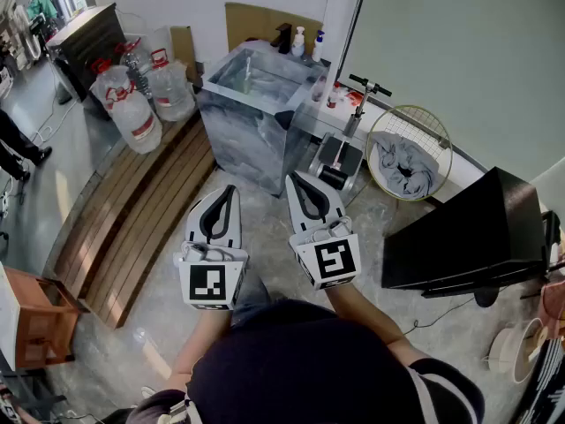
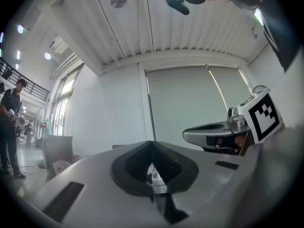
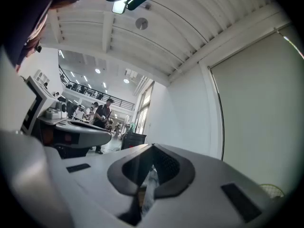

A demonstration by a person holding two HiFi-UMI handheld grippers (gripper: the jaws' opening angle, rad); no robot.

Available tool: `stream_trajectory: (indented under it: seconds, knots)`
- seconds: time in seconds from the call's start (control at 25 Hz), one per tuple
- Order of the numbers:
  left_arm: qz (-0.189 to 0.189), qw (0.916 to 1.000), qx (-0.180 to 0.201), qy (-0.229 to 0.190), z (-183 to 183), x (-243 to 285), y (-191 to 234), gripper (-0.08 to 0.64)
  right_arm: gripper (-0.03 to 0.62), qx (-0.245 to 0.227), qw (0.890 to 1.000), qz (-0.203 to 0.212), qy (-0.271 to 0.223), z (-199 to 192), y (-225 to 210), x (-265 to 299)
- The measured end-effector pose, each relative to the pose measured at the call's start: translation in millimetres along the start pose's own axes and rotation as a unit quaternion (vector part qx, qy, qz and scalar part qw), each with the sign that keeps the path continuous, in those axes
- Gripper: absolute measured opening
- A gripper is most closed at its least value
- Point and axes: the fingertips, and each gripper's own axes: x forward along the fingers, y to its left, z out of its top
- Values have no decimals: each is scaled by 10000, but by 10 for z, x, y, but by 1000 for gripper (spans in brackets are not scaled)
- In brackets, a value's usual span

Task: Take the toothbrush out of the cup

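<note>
I cannot make out a toothbrush or a cup in any view. My left gripper and right gripper are held side by side, level, in front of my body. Both point toward a grey marble-look sink unit ahead. In the left gripper view the left gripper has its jaws closed tip to tip with nothing between them. The right gripper view shows the right gripper shut and empty too. Each gripper appears beside the other in the gripper views.
Bottles stand at the sink's back edge. Large water jugs and a wooden platform lie to the left, with a wooden stool nearer. A scooter, a round wire basket and a black cabinet are on the right.
</note>
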Motion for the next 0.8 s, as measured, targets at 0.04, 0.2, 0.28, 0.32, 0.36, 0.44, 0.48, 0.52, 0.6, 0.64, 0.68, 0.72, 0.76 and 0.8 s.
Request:
stream_trajectory:
  seconds: [0.04,0.2,0.28,0.32,0.36,0.44,0.48,0.52,0.6,0.64,0.68,0.72,0.76,0.8]
  knots:
    - [-9,10000,-28,-51,-2,43,31,21,25,-6,10000,-11,9,-22,-7,47]
    - [-23,9999,-147,-89,-79,250,174,21,26,6,10000,0,28,-81,-59,300]
    - [-24,9998,-165,-96,-130,409,292,21,28,17,10000,-14,73,-146,-105,493]
    - [-47,9998,-142,-99,-161,492,359,21,28,31,9999,-39,100,-194,-124,598]
    - [-72,9998,-124,-104,-193,575,432,21,28,31,9999,-48,131,-246,-137,707]
    - [-101,9998,-147,-106,-249,745,602,21,28,38,9998,-34,186,-337,-155,941]
    - [-112,9997,-164,-105,-269,832,706,21,28,59,9998,-35,205,-370,-164,1068]
    - [-127,9997,-167,-118,-283,920,822,21,28,82,9997,-48,213,-394,-174,1206]
    - [-171,9996,-132,-174,-301,1092,1083,21,28,102,9997,-89,188,-411,-181,1507]
    - [-199,9996,-108,-180,-317,1175,1218,21,28,107,9997,-119,167,-417,-176,1662]
    - [-231,9995,-84,-176,-337,1257,1351,21,28,123,9997,-175,154,-427,-172,1813]
    - [-270,9994,-64,-184,-354,1341,1482,21,28,142,9995,-252,144,-438,-169,1959]
    - [-314,9993,-49,-203,-369,1422,1609,21,28,147,9993,-332,129,-445,-164,2101]
    - [-363,9991,-39,-223,-387,1498,1734,21,28,139,9990,-403,106,-447,-155,2240]
